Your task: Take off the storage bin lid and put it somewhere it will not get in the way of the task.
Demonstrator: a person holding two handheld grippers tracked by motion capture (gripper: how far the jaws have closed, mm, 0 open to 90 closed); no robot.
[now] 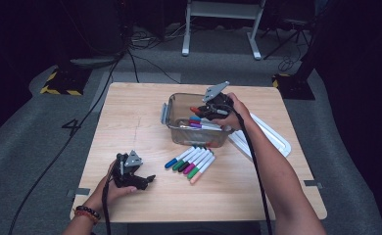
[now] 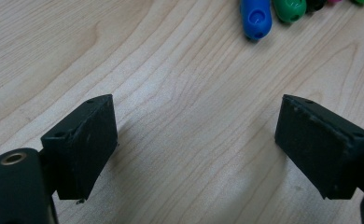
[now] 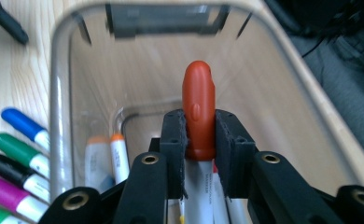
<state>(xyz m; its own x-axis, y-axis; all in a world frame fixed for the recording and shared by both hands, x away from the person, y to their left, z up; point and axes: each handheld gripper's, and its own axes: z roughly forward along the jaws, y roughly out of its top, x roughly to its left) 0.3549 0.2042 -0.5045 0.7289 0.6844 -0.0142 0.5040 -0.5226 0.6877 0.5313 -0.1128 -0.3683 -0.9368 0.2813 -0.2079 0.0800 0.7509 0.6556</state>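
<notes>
The right gripper (image 1: pixel 202 111) hangs over the clear plastic container (image 1: pixel 177 105), which stands on the worktop (image 1: pixel 130 117) a little behind its middle and towards the right edge. Its jaws are clamped on a red-capped marker (image 3: pixel 199 112): in the right gripper view the two black pads (image 3: pixel 174 140) press against the cap from both sides, with the white barrel running back between them and the rounded cap tip sticking out past the pads over the container's inside. Several markers already lie in the container (image 3: pixel 61 93), among them two with orange ends (image 3: pixel 117 156) on its floor.

The left gripper (image 1: pixel 149 180) rests near the front left corner of the worktop, held in the person's left hand (image 1: pixel 111 188). In the left gripper view its jaws stand wide apart, with nothing but bare wood (image 2: pixel 189 126) between the pads (image 2: pixel 84 140); they grip nothing and touch no marker.

A row of loose markers (image 1: pixel 191 161) lies on the worktop just in front of the container, side by side and slanted. The blue-capped one (image 2: pixel 256 16) and the green-capped one (image 2: pixel 290 8) are nearest the left gripper, ahead of its jaws and apart from them. A white lid (image 1: pixel 272 137) lies beside the container towards the right edge.
</notes>
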